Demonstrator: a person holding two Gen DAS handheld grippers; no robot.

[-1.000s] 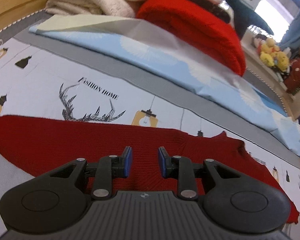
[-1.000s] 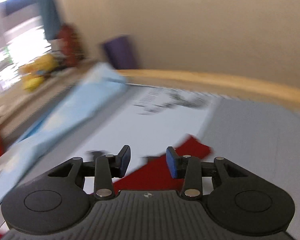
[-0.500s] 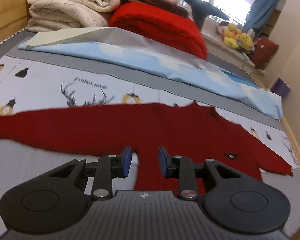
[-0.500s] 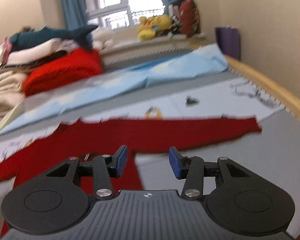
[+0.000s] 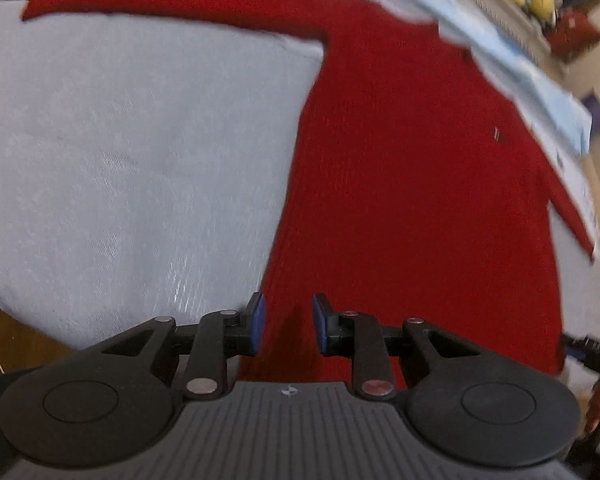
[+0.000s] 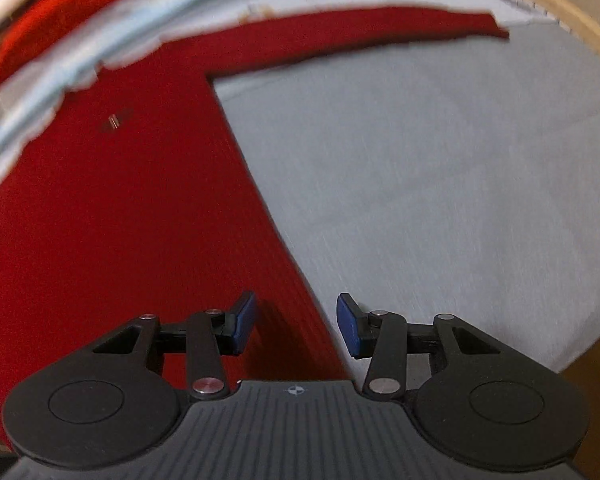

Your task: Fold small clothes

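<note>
1. Left wrist view: red sweater (image 5: 412,184) lies flat on the grey bed cover (image 5: 140,152), sleeves spread left and right. Left hand-held gripper (image 5: 288,322) points down over the sweater's near left edge; its jaws have just been closing and stand narrow, gripping nothing. Light blue sheet (image 5: 540,92) lies at far right.
2. Right wrist view: right hand-held gripper (image 6: 296,322) straddles the sweater's (image 6: 120,220) near right edge, jaws moderately apart, gripping nothing. Wooden bed rim (image 6: 560,0) at far right.

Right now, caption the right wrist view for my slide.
Open right claw hovers over the side edge of a flat red sweater on grey bedding.
</note>
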